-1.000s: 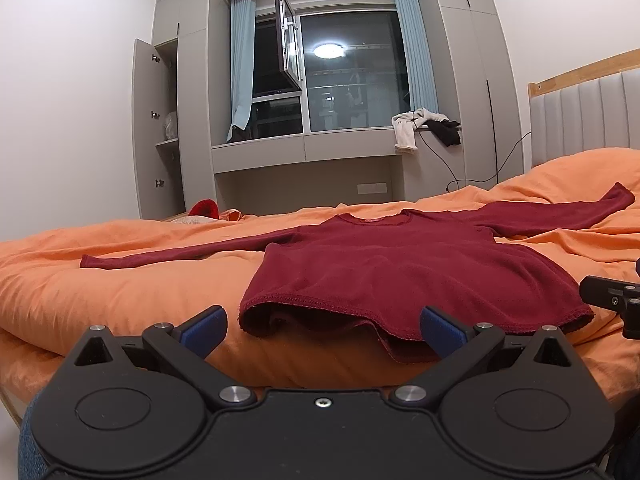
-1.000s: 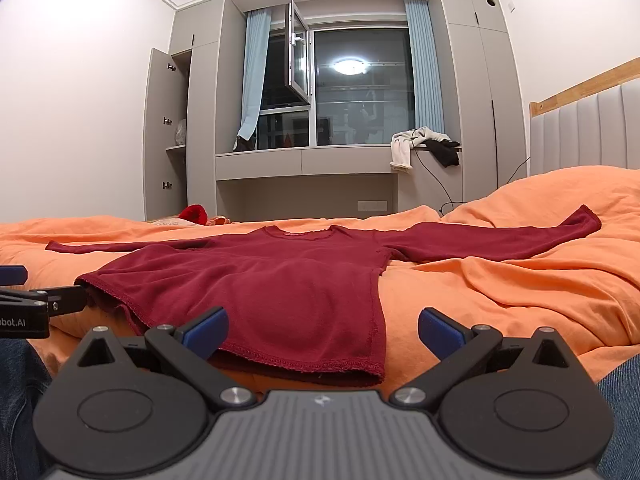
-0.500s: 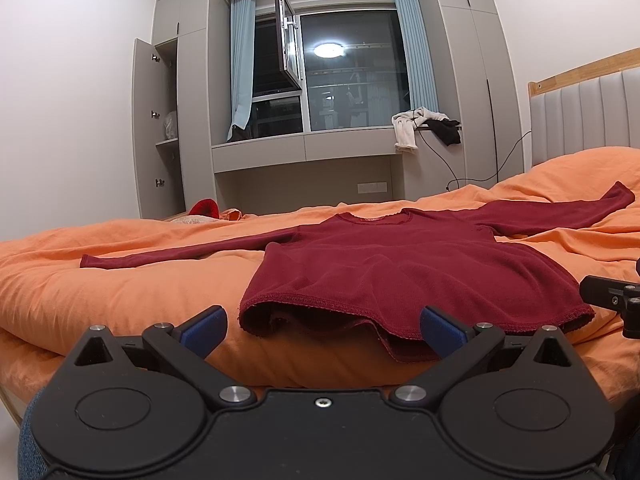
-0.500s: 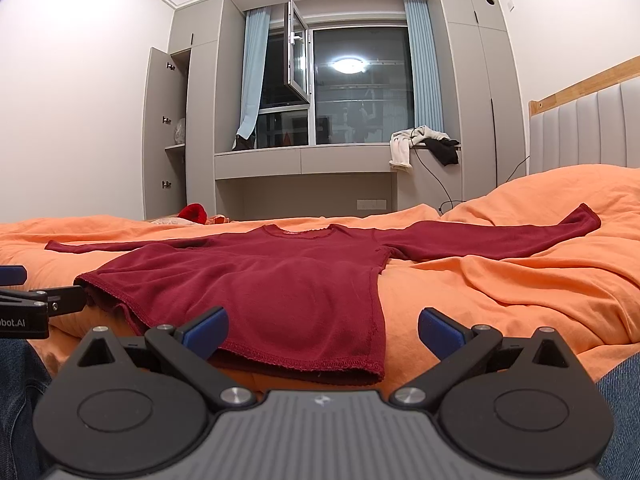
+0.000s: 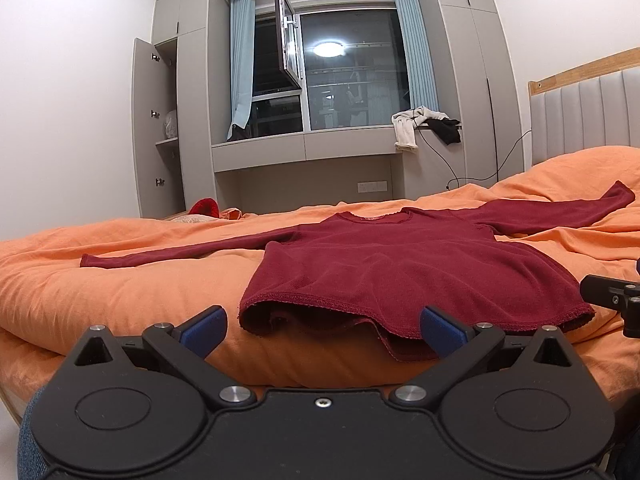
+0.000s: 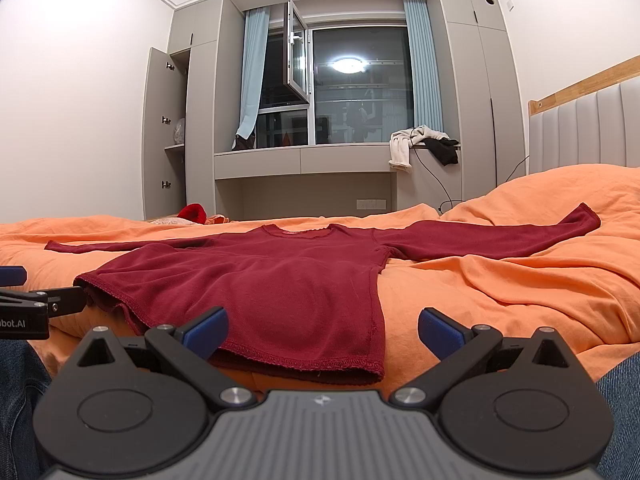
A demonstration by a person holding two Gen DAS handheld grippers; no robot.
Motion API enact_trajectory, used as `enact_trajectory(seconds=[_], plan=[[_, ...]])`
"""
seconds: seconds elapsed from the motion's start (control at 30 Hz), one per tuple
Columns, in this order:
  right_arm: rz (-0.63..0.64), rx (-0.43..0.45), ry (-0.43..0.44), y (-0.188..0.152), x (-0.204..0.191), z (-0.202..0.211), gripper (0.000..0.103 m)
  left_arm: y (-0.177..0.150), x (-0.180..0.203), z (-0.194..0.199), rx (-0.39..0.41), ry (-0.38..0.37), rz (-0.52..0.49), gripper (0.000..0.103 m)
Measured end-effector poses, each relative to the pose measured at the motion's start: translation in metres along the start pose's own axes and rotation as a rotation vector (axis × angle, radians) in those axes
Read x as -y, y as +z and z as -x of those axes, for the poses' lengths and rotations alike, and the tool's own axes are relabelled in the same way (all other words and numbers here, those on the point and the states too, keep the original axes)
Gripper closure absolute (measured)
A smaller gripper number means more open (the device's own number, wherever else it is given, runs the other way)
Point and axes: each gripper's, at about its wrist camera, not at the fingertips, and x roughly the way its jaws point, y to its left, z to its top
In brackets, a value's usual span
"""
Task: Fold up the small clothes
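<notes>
My right gripper (image 6: 322,328) waits with its jaws wide apart at the near edge of the bed (image 6: 520,292), holding nothing.

A dark red long-sleeved top (image 6: 280,280) lies flat on the orange bedding, hem toward me, collar toward the far edge, both sleeves spread out sideways. My blue fingertips (image 6: 206,326) sit just short of the hem, the left one in front of the cloth, the right one over bare orange. My left gripper (image 6: 24,300) pokes in from the left edge, close by the hem's left corner.
</notes>
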Motion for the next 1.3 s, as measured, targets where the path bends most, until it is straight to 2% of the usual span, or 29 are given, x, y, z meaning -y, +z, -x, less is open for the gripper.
enact_trajectory(seconds=[0.6, 1.3], plan=[[-0.001, 0.000, -0.001, 0.000, 0.000, 0.000, 0.000, 0.000, 0.000, 0.000, -0.002, 0.000, -0.001, 0.000], [0.015, 0.015, 0.000, 0.002, -0.001, 0.005, 0.000, -0.002, 0.005, -0.011, -0.045, 0.006, -0.025, 0.000]])
